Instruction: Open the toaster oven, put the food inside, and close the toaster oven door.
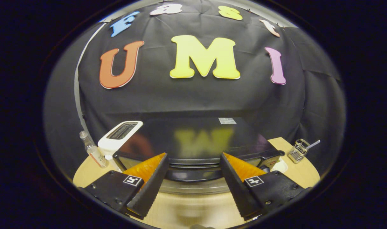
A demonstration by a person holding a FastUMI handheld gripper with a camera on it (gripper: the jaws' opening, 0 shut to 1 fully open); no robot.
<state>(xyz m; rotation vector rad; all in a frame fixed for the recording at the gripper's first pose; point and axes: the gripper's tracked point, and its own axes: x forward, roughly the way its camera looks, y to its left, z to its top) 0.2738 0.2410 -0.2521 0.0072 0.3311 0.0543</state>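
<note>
In the gripper view, we see the toaster oven (196, 143) at the middle of the frame, just ahead of our gripper (193, 173). Its glossy black top faces up at us, and its front edge with the door handle (193, 175) sits low, between the fingers. The fingers are spread wide with nothing between the pads, one at lower left, one at lower right.

The oven's long axis runs left to right across the frame, and its door faces toward us. We judge the door is still closed, so opening it is the step in hand. To do it well, we should drop lower, bring the fingers level with the handle bar, close across it near its middle, then pull out and down in an arc.

A white toaster (118, 138) and a small bottle (93, 152) stand at the oven's left, a wire basket (297, 152) at right, all on the wooden table (193, 206). We cannot pick out the food here.
</note>
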